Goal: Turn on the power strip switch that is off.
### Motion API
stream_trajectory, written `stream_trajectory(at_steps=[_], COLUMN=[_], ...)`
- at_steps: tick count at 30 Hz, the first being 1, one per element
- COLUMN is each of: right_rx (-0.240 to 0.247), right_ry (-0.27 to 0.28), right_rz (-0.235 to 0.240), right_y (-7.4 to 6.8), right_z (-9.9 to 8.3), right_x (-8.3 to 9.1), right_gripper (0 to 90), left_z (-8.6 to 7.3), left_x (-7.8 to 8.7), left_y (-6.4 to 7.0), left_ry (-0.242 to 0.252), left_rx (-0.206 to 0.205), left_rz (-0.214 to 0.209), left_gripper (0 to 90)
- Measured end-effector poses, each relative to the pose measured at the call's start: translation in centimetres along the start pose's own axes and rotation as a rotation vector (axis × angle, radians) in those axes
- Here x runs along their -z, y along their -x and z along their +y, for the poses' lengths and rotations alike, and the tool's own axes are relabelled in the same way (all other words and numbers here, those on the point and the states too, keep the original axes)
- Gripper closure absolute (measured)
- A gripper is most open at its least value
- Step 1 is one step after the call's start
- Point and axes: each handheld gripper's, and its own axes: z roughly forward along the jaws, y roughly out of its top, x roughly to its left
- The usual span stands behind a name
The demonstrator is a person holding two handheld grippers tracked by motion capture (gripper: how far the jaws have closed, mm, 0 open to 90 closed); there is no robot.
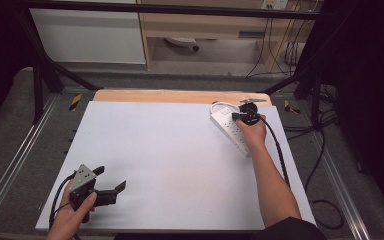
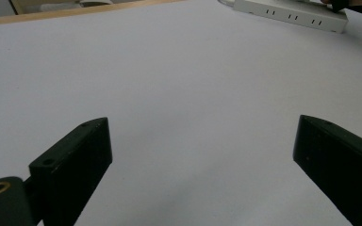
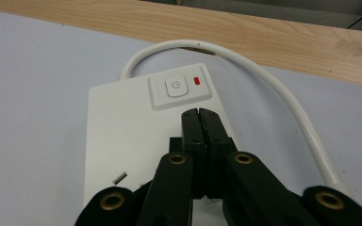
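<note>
The white power strip (image 3: 136, 132) lies at the counter's (image 1: 170, 150) far right corner. The right tongs (image 3: 201, 113), clenched empty, hover just short of its power button (image 3: 176, 86). The left tongs (image 1: 111, 179) rest released. The strip looks rigid, light and slippery; I'd pinch its long sides.

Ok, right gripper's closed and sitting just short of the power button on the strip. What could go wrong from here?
The right gripper, jaws shut, points at the small power button; slightly off, it could hit the frame or the red indicator.

Nothing holds the power strip: the left gripper hovers open, far off. A push may slide it toward the wooden edge, against the curved cord.
</note>
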Motion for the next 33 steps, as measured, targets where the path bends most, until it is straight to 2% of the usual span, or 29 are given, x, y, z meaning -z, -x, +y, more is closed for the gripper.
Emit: stream_trajectory(at_steps=[8, 27, 33], right_rx=[-0.032, -0.026, -0.028], right_ry=[0.014, 0.056, 0.077], right_rz=[0.003, 0.011, 0.021], right_y=[0.2, -0.1, -0.3], right_z=[0.0, 0.7, 1.1], right_x=[0.1, 1.3, 1.9], right_gripper=[90.0, 89.8, 83.0], left_z=[0.0, 0.0, 0.0], left_x=[0.0, 0.0, 0.0], left_y=[0.0, 0.0, 0.0], left_ry=[0.0, -0.003, -0.004], left_rx=[0.0, 0.001, -0.001], left_rz=[0.0, 0.002, 0.004], left_gripper=[5.3, 5.3, 5.3])
